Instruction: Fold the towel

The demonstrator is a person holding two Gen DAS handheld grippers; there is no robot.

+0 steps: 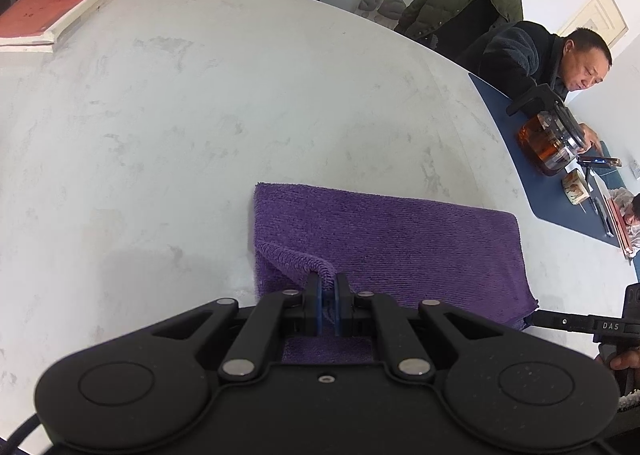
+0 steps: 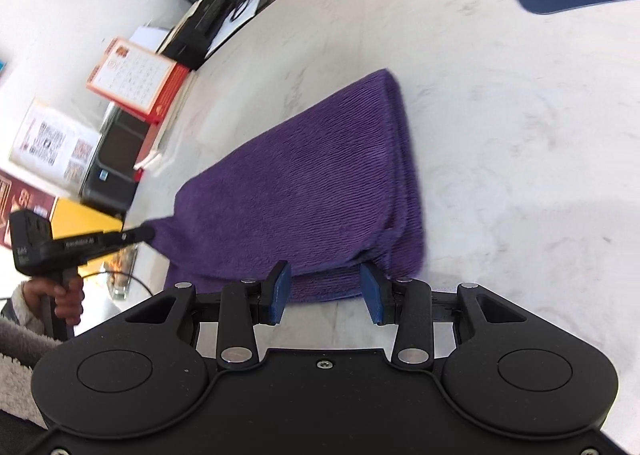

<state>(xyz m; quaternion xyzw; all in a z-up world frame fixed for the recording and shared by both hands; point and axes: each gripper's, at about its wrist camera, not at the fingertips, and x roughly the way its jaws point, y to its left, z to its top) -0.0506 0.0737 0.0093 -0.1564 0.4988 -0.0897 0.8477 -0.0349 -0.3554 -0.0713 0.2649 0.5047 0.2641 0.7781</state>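
Now purple towel [image 1: 384, 239] lies folded w/ long axis crosswise, left gripper [image 1: 328, 295] pinching its corner, right gripper [image 2: 326, 291] half-open.

The right-wrist view is smeared along the towel's [image 2: 316, 183] far edge. The left gripper's body hides the towel's near edge [image 1: 328, 351]. Wall papers [image 2: 48, 139] are too blurred to read.

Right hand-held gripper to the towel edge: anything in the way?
Nothing visible. The right hand-held gripper has open jaws at the near edge of the purple towel, only bare table between. The left hand-held gripper is shut on a towel corner off to the side, out of that path.
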